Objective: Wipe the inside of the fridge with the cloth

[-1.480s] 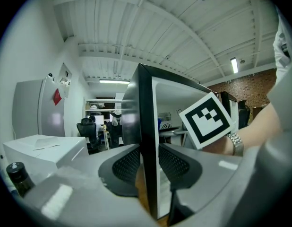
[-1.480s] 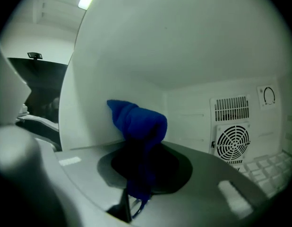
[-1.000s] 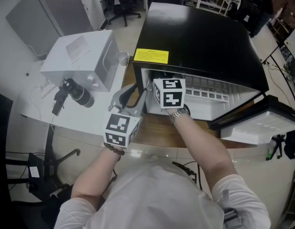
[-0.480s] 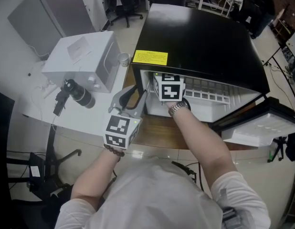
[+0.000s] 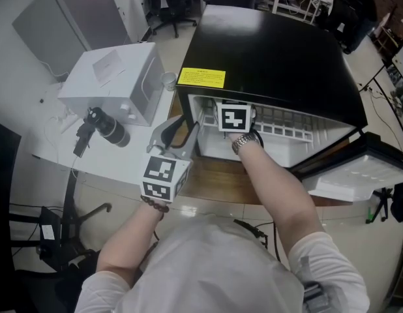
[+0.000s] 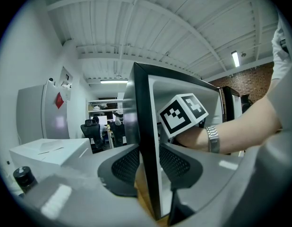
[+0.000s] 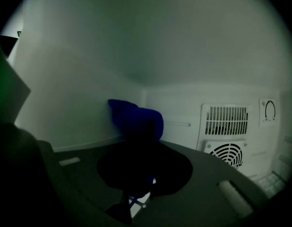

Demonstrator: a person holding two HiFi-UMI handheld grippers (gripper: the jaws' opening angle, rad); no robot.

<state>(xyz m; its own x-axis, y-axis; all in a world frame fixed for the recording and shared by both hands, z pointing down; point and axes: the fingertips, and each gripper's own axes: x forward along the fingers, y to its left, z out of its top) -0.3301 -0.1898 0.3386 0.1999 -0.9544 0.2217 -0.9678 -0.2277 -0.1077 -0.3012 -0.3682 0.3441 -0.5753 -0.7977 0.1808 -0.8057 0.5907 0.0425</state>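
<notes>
The black fridge stands on a wooden table with its door swung open to the right. My right gripper reaches into the white interior and is shut on a bunched blue cloth. The cloth sits against the left inner wall, near the back corner. In the head view only the right gripper's marker cube and my wrist show at the opening. My left gripper straddles the fridge's left front edge, its pads against that wall. Its jaws have just been opening slightly, with the wall still between them.
A white box-like appliance, a small cup and a black camera lens lie left of the fridge. The open door juts out at the right. Vent grilles and a dial sit on the fridge's back wall.
My right gripper has moved deeper into the fridge, up and slightly right in the head view. The left gripper has stayed on the fridge's edge.
</notes>
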